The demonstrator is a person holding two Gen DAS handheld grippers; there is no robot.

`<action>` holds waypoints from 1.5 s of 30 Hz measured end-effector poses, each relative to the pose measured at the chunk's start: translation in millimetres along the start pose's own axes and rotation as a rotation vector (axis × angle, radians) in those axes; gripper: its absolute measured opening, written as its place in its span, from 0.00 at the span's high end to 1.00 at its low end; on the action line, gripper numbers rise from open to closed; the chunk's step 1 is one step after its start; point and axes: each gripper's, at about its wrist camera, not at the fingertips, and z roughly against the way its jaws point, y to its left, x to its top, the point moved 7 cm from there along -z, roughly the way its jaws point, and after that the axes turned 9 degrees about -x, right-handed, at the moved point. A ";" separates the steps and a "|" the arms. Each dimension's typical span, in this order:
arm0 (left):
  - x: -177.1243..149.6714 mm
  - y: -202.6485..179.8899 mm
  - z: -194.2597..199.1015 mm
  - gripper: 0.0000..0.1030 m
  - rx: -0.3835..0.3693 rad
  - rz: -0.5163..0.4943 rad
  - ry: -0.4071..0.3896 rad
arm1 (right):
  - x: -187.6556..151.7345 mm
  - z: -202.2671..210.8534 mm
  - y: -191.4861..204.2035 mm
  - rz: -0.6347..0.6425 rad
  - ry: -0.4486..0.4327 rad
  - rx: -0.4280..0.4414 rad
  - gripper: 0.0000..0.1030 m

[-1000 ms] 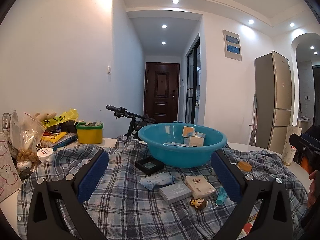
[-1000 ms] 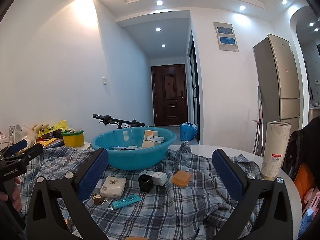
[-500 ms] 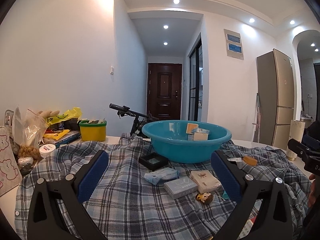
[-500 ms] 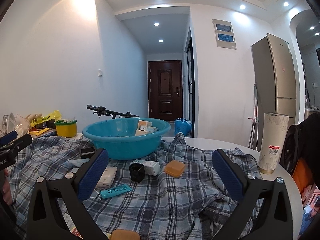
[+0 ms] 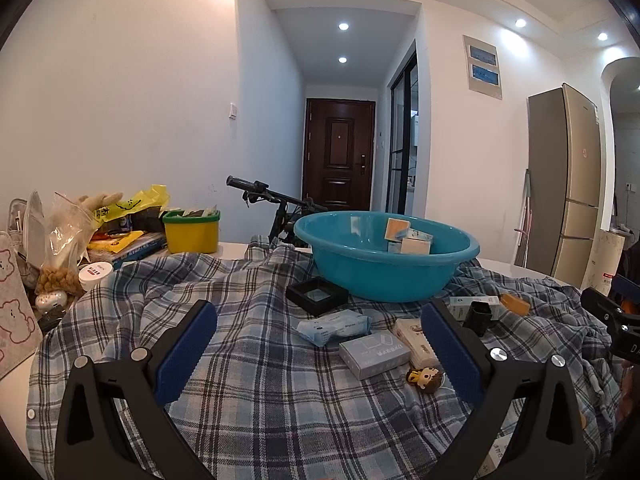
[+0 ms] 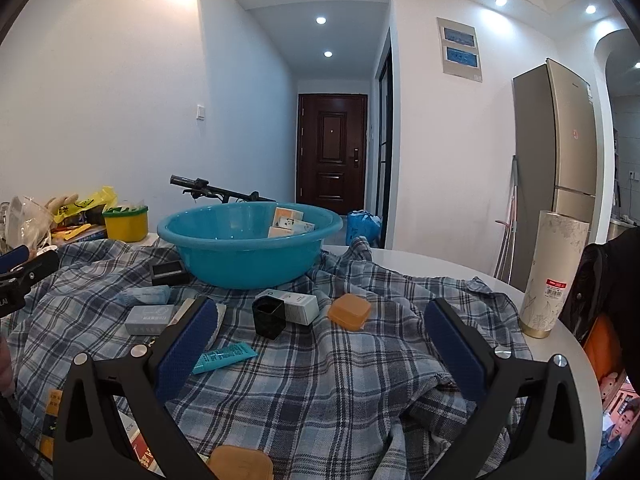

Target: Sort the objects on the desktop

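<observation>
Both claws hung apart, empty. From the right gripper (image 6: 320,344), the flat teal plastic tube (image 6: 224,357) lay nearest at nine o'clock on the plaid cloth (image 6: 340,380), long axis pointing two o'clock toward the turquoise plastic basin (image 6: 248,256); the left gripper (image 5: 318,354) was farther.

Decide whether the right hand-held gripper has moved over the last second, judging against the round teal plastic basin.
Yes. The right hand-held gripper has dropped lower: the round teal plastic basin now shows less of its inside.

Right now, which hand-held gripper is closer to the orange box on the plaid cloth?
Right. The orange box lies just ahead of the right hand-held gripper, between its open fingers. From the left hand-held gripper it sits farther off, beyond its right finger.
</observation>
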 end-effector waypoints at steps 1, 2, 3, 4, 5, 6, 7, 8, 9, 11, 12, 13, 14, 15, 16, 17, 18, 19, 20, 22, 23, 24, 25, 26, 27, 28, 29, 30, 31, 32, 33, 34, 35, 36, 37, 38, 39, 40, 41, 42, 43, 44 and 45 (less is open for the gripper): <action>-0.4 -1.9 -0.9 0.00 -0.004 -0.007 0.005 | -0.3 -0.1 -0.2 -0.001 0.002 0.001 0.00; -0.5 -4.6 -1.1 0.00 -0.011 -0.016 0.007 | 0.0 -0.2 -0.8 -0.005 0.005 0.002 0.00; -0.6 -7.0 -1.4 0.00 -0.018 -0.025 0.009 | 0.1 -0.1 -1.8 -0.010 0.007 0.003 0.00; -0.7 -8.6 -2.0 0.00 -0.023 -0.031 0.011 | 0.0 -0.3 -3.1 -0.017 0.011 0.004 0.00; -1.1 -9.7 -2.7 0.00 -0.026 -0.035 0.015 | 0.2 -0.8 -3.9 -0.023 0.016 0.006 0.00; -1.4 -10.1 -3.8 0.00 -0.025 -0.037 0.020 | 0.6 -1.3 -5.3 -0.030 0.020 0.007 0.00; -1.8 -10.2 -4.5 0.00 -0.026 -0.036 0.024 | 0.8 -1.9 -5.9 -0.037 0.024 0.008 0.00; -2.0 -10.4 -4.8 0.00 -0.025 -0.035 0.027 | 0.8 -2.5 -6.5 -0.041 0.027 0.010 0.00; -2.0 -10.9 -5.2 0.00 -0.025 -0.036 0.028 | 0.6 -2.8 -6.7 -0.045 0.030 0.011 0.00; -2.0 -11.2 -5.4 0.00 -0.023 -0.037 0.029 | 0.3 -3.9 -7.0 -0.049 0.034 0.012 0.00; -1.9 -10.8 -5.7 0.00 -0.022 -0.038 0.030 | -0.1 -4.4 -7.0 -0.050 0.036 0.012 0.00; -2.0 -10.8 -6.0 0.00 -0.023 -0.038 0.031 | 0.0 -4.2 -7.1 -0.050 0.035 0.012 0.00; -2.2 -10.9 -6.2 0.00 -0.022 -0.040 0.033 | -0.1 -4.0 -7.2 -0.051 0.034 0.012 0.00; -2.0 -10.9 -6.1 0.00 -0.022 -0.040 0.031 | -0.1 -4.4 -7.3 -0.053 0.035 0.013 0.00; -1.9 -10.8 -6.3 0.00 -0.022 -0.039 0.031 | -0.4 -5.0 -7.5 -0.054 0.037 0.013 0.00; -2.1 -10.8 -6.4 0.00 -0.022 -0.038 0.033 | -0.7 -5.4 -7.8 -0.056 0.039 0.014 0.00; -2.1 -10.9 -6.2 0.00 -0.022 -0.039 0.032 | -1.0 -5.9 -7.8 -0.059 0.040 0.015 0.00; -2.3 -11.4 -6.6 0.00 -0.021 -0.040 0.033 | -1.1 -6.1 -7.8 -0.061 0.041 0.015 0.00; -2.6 -11.5 -7.0 0.00 -0.020 -0.041 0.034 | -1.3 -6.3 -8.1 -0.063 0.042 0.016 0.00; -2.5 -11.5 -6.9 0.00 -0.021 -0.040 0.033 | -1.6 -6.3 -8.3 -0.067 0.044 0.016 0.00; -2.5 -11.6 -6.9 0.00 -0.021 -0.040 0.033 | -1.5 -6.2 -8.4 -0.068 0.045 0.016 0.00; -2.5 -11.7 -6.8 0.00 -0.021 -0.039 0.033 | -1.5 -6.1 -8.5 -0.067 0.044 0.016 0.00; -2.5 -11.7 -6.8 0.00 -0.021 -0.040 0.033 | -1.4 -6.0 -8.6 -0.067 0.044 0.016 0.00; -2.5 -11.7 -6.9 0.00 -0.021 -0.040 0.033 | -1.4 -6.1 -8.7 -0.067 0.044 0.016 0.00; -2.5 -11.7 -6.9 0.00 -0.021 -0.040 0.033 | -1.5 -6.1 -8.8 -0.067 0.045 0.016 0.00; -2.5 -11.7 -6.9 0.00 -0.021 -0.040 0.033 | -1.5 -6.3 -8.8 -0.068 0.045 0.017 0.00; -2.5 -11.7 -6.9 0.00 -0.021 -0.040 0.033 | -1.5 -6.3 -8.8 -0.069 0.045 0.017 0.00; -2.6 -11.8 -7.0 0.00 -0.021 -0.040 0.034 | -1.6 -6.3 -8.9 -0.070 0.046 0.017 0.00; -2.7 -11.9 -7.1 0.00 -0.021 -0.040 0.034 | -1.7 -6.5 -9.1 -0.071 0.047 0.017 0.00; -2.5 -11.8 -6.7 0.00 -0.021 -0.040 0.033 | -1.8 -6.7 -9.2 -0.072 0.048 0.017 0.00; -2.4 -11.9 -6.8 0.00 -0.021 -0.040 0.032 | -1.8 -6.6 -9.0 -0.073 0.048 0.017 0.00; -2.4 -11.7 -6.9 0.00 -0.021 -0.041 0.033 | -1.8 -6.4 -8.9 -0.073 0.048 0.017 0.00; -2.4 -11.7 -6.8 0.00 -0.021 -0.040 0.033 | -1.9 -6.5 -8.8 -0.072 0.048 0.017 0.00; -2.5 -11.8 -6.8 0.00 -0.021 -0.040 0.033 | -1.8 -6.4 -8.8 -0.072 0.048 0.017 0.00; -2.6 -12.0 -6.9 0.00 -0.021 -0.040 0.034 | -1.8 -6.4 -8.9 -0.072 0.048 0.017 0.00; -2.5 -11.8 -6.7 0.00 -0.021 -0.041 0.033 | -1.9 -6.4 -8.8 -0.073 0.048 0.017 0.00; -2.4 -11.8 -6.6 0.00 -0.021 -0.041 0.033 | -1.8 -6.4 -8.7 -0.073 0.049 0.017 0.00; -2.4 -11.7 -6.6 0.00 -0.021 -0.041 0.033 | -1.8 -6.4 -8.6 -0.073 0.049 0.017 0.00; -2.4 -11.7 -6.7 0.00 -0.021 -0.041 0.033 | -1.8 -6.1 -8.5 -0.074 0.049 0.017 0.00; -2.5 -11.8 -6.6 0.00 -0.021 -0.041 0.033 | -1.7 -6.3 -8.5 -0.073 0.048 0.017 0.00; -2.5 -11.9 -6.6 0.00 -0.021 -0.041 0.033 | -1.6 -6.2 -8.6 -0.072 0.048 0.017 0.00; -2.4 -11.6 -6.6 0.00 -0.021 -0.041 0.033 | -1.6 -6.2 -8.6 -0.072 0.048 0.017 0.00; -2.4 -11.6 -6.5 0.00 -0.021 -0.040 0.034 | -1.6 -6.2 -8.6 -0.073 0.048 0.017 0.00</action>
